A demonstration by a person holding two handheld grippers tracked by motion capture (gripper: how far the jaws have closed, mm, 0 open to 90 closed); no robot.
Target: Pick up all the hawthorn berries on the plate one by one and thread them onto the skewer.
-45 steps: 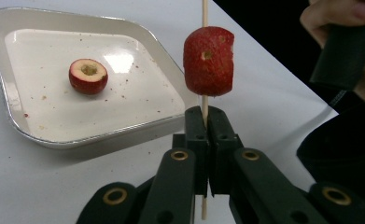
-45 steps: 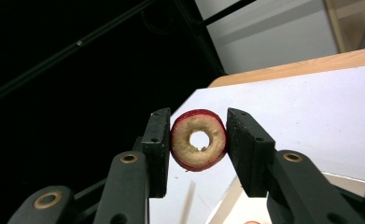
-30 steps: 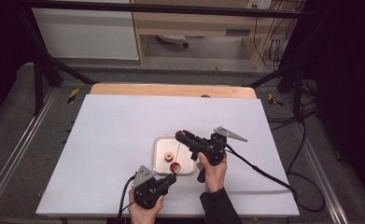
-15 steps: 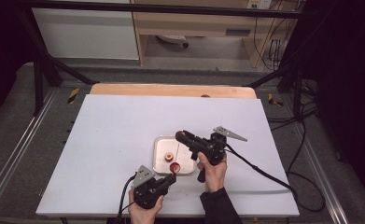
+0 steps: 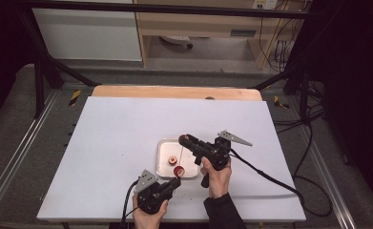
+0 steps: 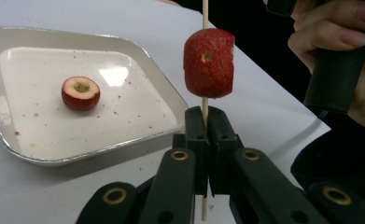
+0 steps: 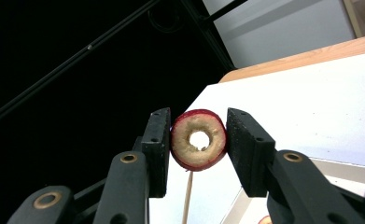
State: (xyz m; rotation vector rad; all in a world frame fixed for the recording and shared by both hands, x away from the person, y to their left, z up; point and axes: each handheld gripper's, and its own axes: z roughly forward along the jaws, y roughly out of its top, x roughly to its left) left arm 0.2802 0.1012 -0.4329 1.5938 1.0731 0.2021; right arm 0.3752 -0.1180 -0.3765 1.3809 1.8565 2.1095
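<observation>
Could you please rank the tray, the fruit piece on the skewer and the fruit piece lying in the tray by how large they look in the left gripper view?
1. Tray.
2. Fruit piece on the skewer; it is nearer the camera, so its lead is unsure.
3. Fruit piece lying in the tray.

A white tray (image 5: 161, 164) sits on the white table (image 5: 108, 143), just below centre. Inside it, at nine o'clock, lies a red fruit piece (image 5: 172, 159). At the tray's six o'clock edge the left gripper (image 5: 176, 181) points toward two o'clock, a second red fruit (image 5: 179, 171) at its tip. The right gripper (image 5: 184, 140) hangs over the tray's one o'clock corner.
</observation>
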